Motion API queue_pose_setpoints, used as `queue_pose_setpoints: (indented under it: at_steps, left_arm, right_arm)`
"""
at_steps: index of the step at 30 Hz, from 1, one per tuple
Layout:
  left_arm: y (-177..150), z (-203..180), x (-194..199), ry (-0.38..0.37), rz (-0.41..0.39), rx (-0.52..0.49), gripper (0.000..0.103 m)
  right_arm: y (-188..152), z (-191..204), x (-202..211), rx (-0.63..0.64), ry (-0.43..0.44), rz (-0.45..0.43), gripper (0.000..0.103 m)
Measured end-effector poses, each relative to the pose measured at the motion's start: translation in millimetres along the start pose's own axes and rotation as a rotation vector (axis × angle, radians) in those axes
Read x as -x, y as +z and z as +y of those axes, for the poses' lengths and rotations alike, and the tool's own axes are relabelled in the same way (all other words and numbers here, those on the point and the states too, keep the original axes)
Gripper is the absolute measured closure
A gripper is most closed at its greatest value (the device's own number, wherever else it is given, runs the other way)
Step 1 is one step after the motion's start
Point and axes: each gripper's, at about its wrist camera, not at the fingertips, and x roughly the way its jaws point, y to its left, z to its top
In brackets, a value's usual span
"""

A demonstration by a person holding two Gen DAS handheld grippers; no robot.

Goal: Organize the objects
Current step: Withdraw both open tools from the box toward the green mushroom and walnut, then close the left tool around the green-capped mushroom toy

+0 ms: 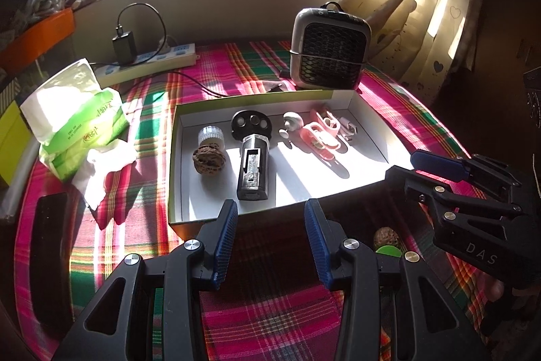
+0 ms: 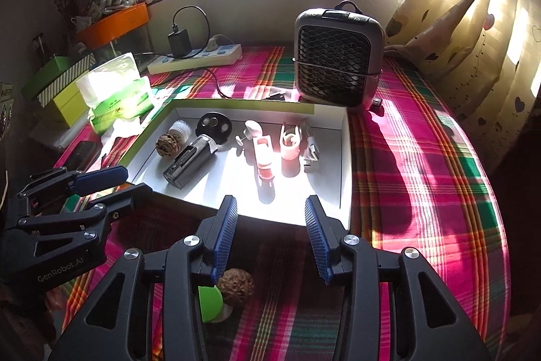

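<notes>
Both of your grippers hang empty over the plaid surface (image 2: pixel 422 158), just short of the near wall of the white box (image 1: pixel 175 164). The left gripper (image 1: pixel 270 241) has its fingers apart with nothing between them, and so does the right gripper (image 2: pixel 270 239). Two pieces sit outside the box: a walnut (image 2: pixel 235 283) at about 7 o'clock from the right gripper's tips, touching a green cap (image 2: pixel 209 298) just beyond it at 8 o'clock. I judge the walnut light, hard and rigid, its ridged shell giving the ribbed pads good bite, but it is round and may roll. Take it across its widest middle. The cap looks smooth, light plastic; pinch it by the rim edges.
</notes>
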Motion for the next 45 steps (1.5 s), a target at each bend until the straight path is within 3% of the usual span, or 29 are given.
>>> queue_pose_setpoints:
  at_steps: [24,33,45]
  left_arm:
    - [-31.1,-40.8,7.2,-0.240,0.061,-0.042,0.061]
    - [-36.0,-59.7,-3.6,-0.252,0.100,-0.080,0.060]
    - [-35.6,-61.7,-18.2,-0.231,0.133,-0.057,0.060]
  right_arm:
    - [-40.5,-25.0,26.7,-0.065,-0.057,0.001,0.060]
    - [-46.2,-29.6,29.0,-0.076,-0.061,0.006,0.060]
    - [-49.7,-31.0,28.5,-0.073,-0.057,0.017,0.060]
